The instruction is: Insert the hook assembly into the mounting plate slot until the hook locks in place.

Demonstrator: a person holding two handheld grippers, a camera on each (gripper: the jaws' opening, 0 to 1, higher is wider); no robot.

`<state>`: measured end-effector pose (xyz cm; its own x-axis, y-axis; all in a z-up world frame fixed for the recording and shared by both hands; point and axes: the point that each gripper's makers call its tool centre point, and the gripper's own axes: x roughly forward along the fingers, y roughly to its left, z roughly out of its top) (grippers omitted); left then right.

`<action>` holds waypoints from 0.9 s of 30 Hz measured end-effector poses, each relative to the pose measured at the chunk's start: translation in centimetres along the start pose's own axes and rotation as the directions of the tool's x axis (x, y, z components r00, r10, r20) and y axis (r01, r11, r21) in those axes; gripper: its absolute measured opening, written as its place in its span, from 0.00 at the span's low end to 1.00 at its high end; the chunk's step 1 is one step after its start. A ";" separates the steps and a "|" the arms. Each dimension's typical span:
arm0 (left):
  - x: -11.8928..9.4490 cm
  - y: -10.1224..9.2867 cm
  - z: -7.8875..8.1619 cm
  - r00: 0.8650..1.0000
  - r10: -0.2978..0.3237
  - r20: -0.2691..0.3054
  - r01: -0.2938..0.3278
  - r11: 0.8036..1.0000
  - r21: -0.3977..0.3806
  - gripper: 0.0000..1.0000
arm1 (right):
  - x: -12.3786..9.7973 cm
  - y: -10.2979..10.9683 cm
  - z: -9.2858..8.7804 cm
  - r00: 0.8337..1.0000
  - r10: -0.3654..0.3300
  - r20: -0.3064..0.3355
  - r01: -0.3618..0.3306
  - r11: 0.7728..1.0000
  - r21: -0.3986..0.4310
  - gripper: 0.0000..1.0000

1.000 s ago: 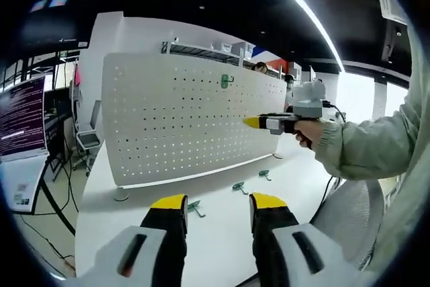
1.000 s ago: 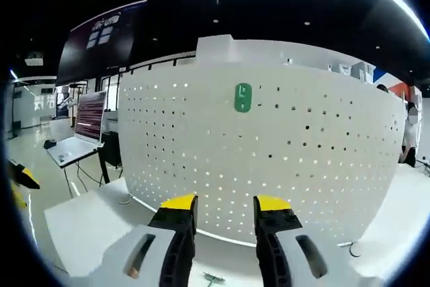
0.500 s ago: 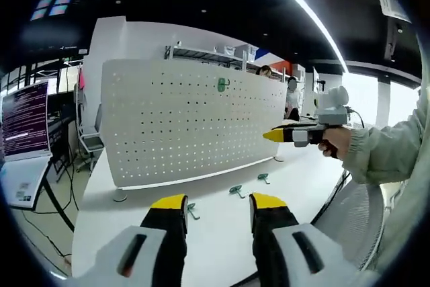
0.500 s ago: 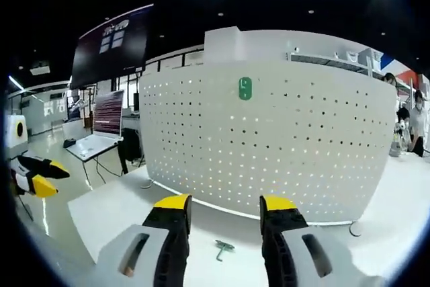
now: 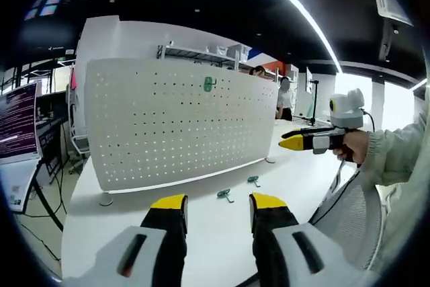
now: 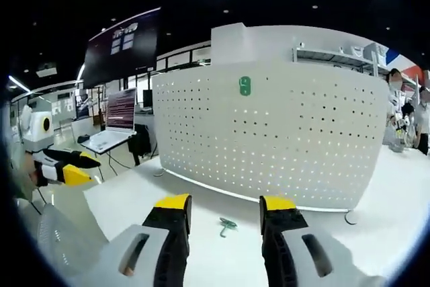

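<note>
Left gripper view: left gripper (image 5: 217,201) jaws spread, holding nothing. Two green hooks (image 5: 224,194) lie on the table (image 5: 121,233) below the pegboard (image 5: 175,126); one's already hung.

Right gripper view: right gripper (image 6: 224,203) spread too, hook (image 6: 227,224) just ahead. Looks like pickup comes next.

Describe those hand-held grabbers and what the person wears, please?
Each gripper has two black jaws with yellow tips, set in pale grey housings with dark slots. The right gripper, seen across the table, has a dark body with a pale band and a cable trailing behind. The person's sleeve is pale grey-green.
</note>
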<state>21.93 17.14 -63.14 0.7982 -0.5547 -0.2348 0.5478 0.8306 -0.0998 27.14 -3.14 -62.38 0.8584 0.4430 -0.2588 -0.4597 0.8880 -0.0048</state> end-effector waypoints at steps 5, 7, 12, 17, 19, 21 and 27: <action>1.5 0.2 -0.2 1.000 -0.017 -0.017 0.017 1.000 0.010 0.38 | -0.9 0.6 -0.6 1.000 0.021 -0.015 -0.021 1.000 0.006 0.39; 2.2 0.4 -0.4 0.999 -0.024 -0.029 0.025 1.000 0.019 0.38 | -1.2 0.7 -0.8 0.999 0.030 -0.020 -0.030 0.999 0.013 0.39; 3.9 1.2 -0.9 0.998 -0.035 -0.060 0.038 0.998 0.051 0.38 | -1.5 0.8 -1.1 0.999 0.035 -0.028 -0.035 0.999 0.026 0.39; 5.0 2.1 -1.4 0.995 -0.039 -0.087 0.047 0.996 0.082 0.38 | -1.6 0.8 -1.7 0.999 0.034 -0.040 -0.032 0.999 0.043 0.39; 5.4 2.5 -1.6 0.994 -0.041 -0.098 0.051 0.994 0.097 0.37 | -1.6 0.9 -2.0 0.998 0.034 -0.046 -0.031 0.998 0.051 0.39; 5.8 2.8 -1.8 0.993 -0.043 -0.107 0.055 0.993 0.108 0.37 | -1.5 1.0 -2.3 0.998 0.034 -0.054 -0.031 0.998 0.053 0.38; 7.0 4.1 -3.0 0.988 -0.050 -0.147 0.066 0.992 0.107 0.37 | -1.3 1.3 -3.1 0.997 0.037 -0.071 -0.032 0.997 0.070 0.38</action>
<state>29.03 16.83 -68.06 0.7245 -0.5819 -0.3694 0.6229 0.7823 -0.0107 24.72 -2.93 -65.01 0.8224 0.4655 -0.3269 -0.4697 0.8799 0.0714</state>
